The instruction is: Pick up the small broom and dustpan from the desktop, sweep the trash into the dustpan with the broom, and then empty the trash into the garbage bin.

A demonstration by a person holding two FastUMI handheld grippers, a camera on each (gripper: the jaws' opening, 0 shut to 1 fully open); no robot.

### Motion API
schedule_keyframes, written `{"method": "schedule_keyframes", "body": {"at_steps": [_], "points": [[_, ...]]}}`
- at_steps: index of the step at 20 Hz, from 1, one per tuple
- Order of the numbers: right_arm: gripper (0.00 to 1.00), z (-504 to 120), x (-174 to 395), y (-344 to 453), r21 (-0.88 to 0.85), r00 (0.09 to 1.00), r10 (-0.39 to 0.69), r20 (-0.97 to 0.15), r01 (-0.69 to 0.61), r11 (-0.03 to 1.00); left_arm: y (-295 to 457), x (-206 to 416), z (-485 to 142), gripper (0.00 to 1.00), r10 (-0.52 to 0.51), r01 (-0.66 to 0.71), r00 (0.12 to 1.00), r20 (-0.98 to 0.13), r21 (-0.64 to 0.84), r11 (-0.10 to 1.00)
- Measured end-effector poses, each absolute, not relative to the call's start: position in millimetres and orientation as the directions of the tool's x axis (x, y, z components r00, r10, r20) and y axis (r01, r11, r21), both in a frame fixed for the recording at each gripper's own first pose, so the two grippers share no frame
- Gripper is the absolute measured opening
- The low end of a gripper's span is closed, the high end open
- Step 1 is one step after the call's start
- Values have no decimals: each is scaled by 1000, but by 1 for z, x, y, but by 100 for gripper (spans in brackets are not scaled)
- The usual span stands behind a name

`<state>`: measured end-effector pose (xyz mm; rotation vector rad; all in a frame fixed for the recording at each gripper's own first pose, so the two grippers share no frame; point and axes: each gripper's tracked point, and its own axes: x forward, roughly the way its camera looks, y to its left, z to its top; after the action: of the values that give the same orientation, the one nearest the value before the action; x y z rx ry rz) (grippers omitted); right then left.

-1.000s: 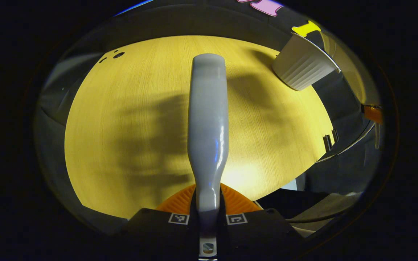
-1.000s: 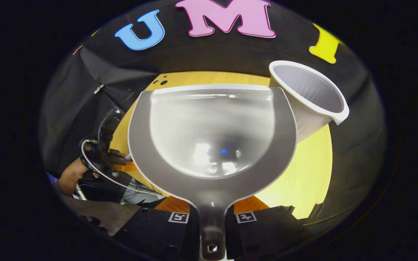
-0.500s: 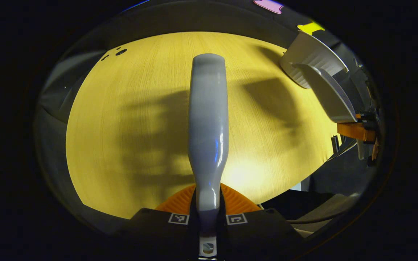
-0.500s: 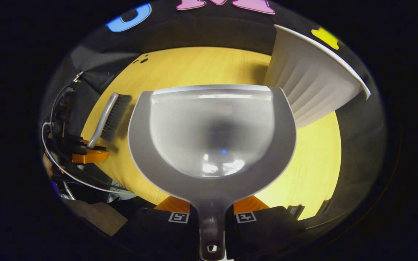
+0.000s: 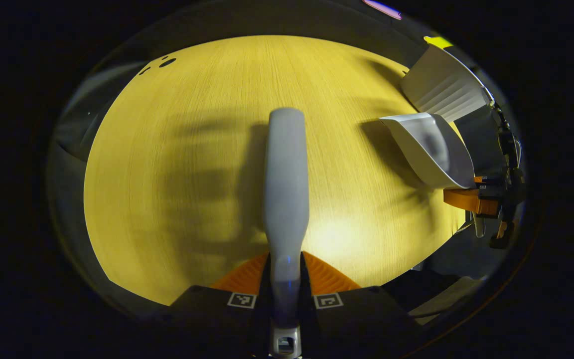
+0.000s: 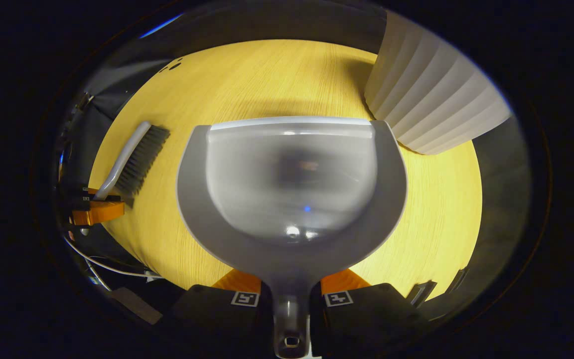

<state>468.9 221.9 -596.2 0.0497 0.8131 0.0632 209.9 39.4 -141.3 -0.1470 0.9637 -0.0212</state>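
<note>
Left gripper (image 5: 285, 294) has its two fingers closed tight on the grey handle of the small broom (image 5: 286, 184), which runs straight out ahead of it over the yellow wood-grain desktop (image 5: 177, 164). In the right gripper view the same broom (image 6: 130, 159) is seen from the side — dark bristles pointing down toward the desktop (image 6: 436, 219), whether they touch it I cannot tell — with the left gripper (image 6: 92, 212) at its handle end near the table's edge.

Right gripper (image 6: 291, 294) is clamped on the stem of the grey dustpan (image 6: 291, 199); the pan spreads out in front of it, its front lip toward the far side of the table. The pan's hollow looks bare apart from reflections. From the left gripper view the dustpan (image 5: 429, 149) sits low over the desktop at the right, the right gripper (image 5: 471, 199) behind it.

White ribbed garbage bin (image 6: 431, 109) stands just beside the dustpan's front right corner — contact not discernible. It also shows beyond the pan in the left gripper view (image 5: 441, 85).
</note>
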Motion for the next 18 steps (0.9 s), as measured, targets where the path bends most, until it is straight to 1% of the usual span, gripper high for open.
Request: {"method": "schedule_keyframes", "body": {"at_steps": [1,2,3,4,5,6,7,8,9,10,11,12,13,14,15,16,17,18], "points": [[33,-598,469,224,71,680,76,-729,-34,997,41,210,-141,31,-81,-47,567,-819,-131,990],[33,-602,472,225,72,676,75,-733,-33,997,43,211,-140,28,-77,-46,566,-821,-125,991],[27,-603,472,226,70,674,74,-735,-33,997,45,213,-139,30,-66,-47,570,-819,-113,993],[27,-608,474,224,69,672,74,-737,-33,997,47,215,-137,36,-57,-46,573,-818,-101,994],[35,-612,474,224,71,670,75,-739,-33,997,49,215,-136,26,-49,-42,576,-816,-90,995],[35,-613,474,224,75,667,76,-741,-30,997,50,216,-136,36,-47,-40,577,-815,-85,996],[36,-611,474,225,82,665,79,-742,-28,996,51,217,-137,43,-43,-42,577,-816,-82,996],[36,-609,473,224,88,669,81,-739,-23,996,52,218,-137,46,-40,-45,576,-816,-80,996],[37,-608,472,223,92,676,81,-733,-19,996,52,216,-138,55,-36,-47,579,-814,-78,996],[39,-606,466,224,98,683,84,-726,-18,995,51,216,-138,51,-34,-47,578,-815,-75,996],[38,-604,464,225,105,681,88,-727,-16,994,50,215,-137,61,-31,-45,578,-816,-69,997],[48,-602,463,225,113,679,95,-728,-18,993,52,214,-137,60,-24,-43,577,-816,-60,997],[57,-599,463,225,115,681,98,-725,-20,993,54,214,-136,67,-15,-41,580,-815,-47,998],[49,-599,464,225,122,688,104,-718,-23,992,55,213,-134,70,-6,-37,585,-811,-35,999],[56,-593,460,224,128,694,111,-711,-27,991,56,211,-131,75,4,-34,590,-807,-20,999],[62,-586,457,223,133,706,114,-699,-28,991,58,208,-128,76,17,-33,597,-802,-4,999],[81,-580,452,221,136,720,113,-685,-26,990,60,206,-122,80,33,-39,610,-791,11,999],[84,-574,447,218,142,737,117,-666,-29,989,63,205,-114,82,48,-51,630,-775,20,999]]}}
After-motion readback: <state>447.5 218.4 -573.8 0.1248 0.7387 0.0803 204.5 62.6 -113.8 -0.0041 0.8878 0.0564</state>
